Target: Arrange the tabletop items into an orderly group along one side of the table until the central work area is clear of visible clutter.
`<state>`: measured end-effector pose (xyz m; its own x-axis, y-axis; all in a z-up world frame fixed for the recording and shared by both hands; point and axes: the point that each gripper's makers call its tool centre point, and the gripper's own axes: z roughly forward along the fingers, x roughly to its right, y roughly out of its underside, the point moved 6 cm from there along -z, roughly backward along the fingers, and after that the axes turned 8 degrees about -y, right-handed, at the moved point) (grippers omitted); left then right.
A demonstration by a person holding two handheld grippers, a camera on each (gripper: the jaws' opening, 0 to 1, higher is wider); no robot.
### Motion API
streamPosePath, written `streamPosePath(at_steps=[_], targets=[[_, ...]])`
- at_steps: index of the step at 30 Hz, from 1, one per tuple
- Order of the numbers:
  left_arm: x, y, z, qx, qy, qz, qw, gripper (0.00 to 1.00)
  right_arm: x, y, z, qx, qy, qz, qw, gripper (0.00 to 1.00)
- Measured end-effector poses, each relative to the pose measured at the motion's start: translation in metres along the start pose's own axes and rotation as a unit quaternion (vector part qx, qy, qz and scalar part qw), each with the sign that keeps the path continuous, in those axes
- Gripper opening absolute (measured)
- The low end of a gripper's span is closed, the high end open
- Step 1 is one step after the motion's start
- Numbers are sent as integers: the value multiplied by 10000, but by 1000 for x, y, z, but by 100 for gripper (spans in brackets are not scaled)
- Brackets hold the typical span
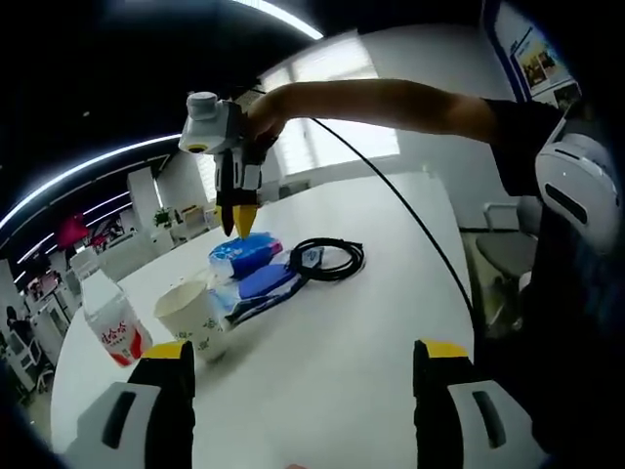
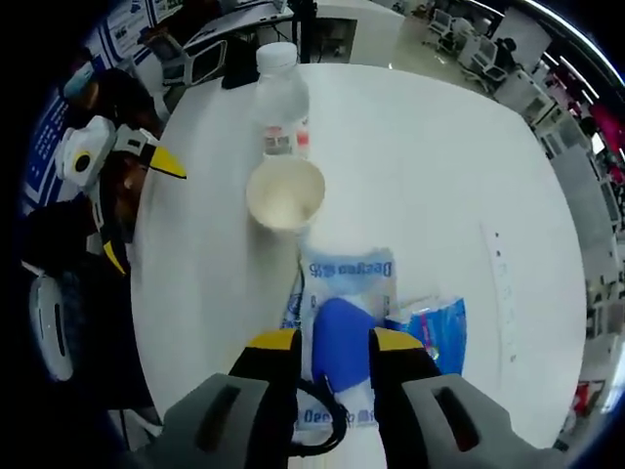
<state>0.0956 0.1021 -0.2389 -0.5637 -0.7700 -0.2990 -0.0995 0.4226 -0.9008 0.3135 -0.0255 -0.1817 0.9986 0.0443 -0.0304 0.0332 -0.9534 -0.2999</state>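
Right gripper (image 2: 332, 354) poised above blue pack (image 2: 342, 337) on table (image 2: 439, 176), jaws parted astride it, not clamped. Pack's long axis along jaws. Left gripper (image 1: 303, 366) wide open, well back, farther.

Right gripper (image 2: 333, 342) jaws part-closed over blue-topped packet (image 2: 342, 337); paper cup (image 2: 284, 192) beyond; water bottle (image 2: 281, 100) behind it; white table (image 2: 430, 156).

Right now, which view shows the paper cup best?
The right gripper view: it looks down into the cup, showing its open rim and inside, beside the bottle. The left gripper view shows the cup from the side, low and near the bottle.
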Motion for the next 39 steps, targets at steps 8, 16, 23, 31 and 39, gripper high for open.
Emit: streamPosePath(at_steps=[8, 16, 23, 31, 39], targets=[[1, -3, 8, 16, 42, -13, 10000, 91, 1, 16, -2, -17, 22, 121, 9999, 26], [0, -10, 22, 106, -18, -237, 9997, 91, 2, 31, -5, -62, 58, 248, 9997, 26], [9, -13, 33, 104, 125, -235, 9996, 90, 11, 35, -8, -113, 65, 301, 9995, 26], [11, -14, 39, 102, 184, -242, 9995, 88, 7, 42, -9, -87, 51, 352, 9993, 26], [16, -18, 48, 68, 264, -318, 9991, 88, 10, 54, -13, -84, 79, 434, 9990, 26]])
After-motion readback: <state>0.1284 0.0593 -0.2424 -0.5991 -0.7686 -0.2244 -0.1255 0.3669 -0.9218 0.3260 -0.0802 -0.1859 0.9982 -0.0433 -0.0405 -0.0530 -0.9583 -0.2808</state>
